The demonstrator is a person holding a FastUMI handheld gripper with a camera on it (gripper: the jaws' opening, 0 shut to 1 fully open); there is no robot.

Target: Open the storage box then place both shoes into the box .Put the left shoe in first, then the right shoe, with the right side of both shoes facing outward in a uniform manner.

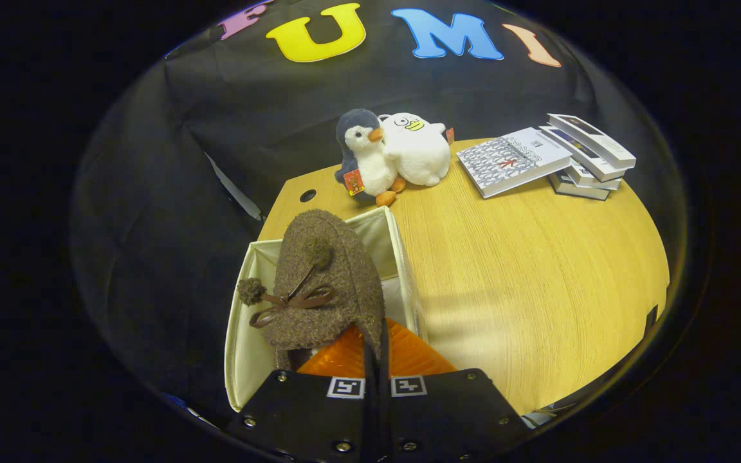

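Observation:
A brown fuzzy shoe [325,283] with a ribbon bow and pompoms hangs toe-forward over the open cream fabric storage box [242,321]. My gripper [375,347] is shut on the shoe's rear edge. Its orange fingers [409,354] are pressed close together, with the dark rim of the shoe pinched between them. The shoe covers most of the box's inside, so what lies in there is hidden. The box stands at the left edge of the wooden table [525,270], directly ahead of and under the fingers.
Beyond the box, at the table's back, a plush penguin [364,154] leans against a white plush duck [417,149]. A book [512,161] and a stack of books [589,157] lie at the back right. A cable hole [307,195] sits near the penguin.

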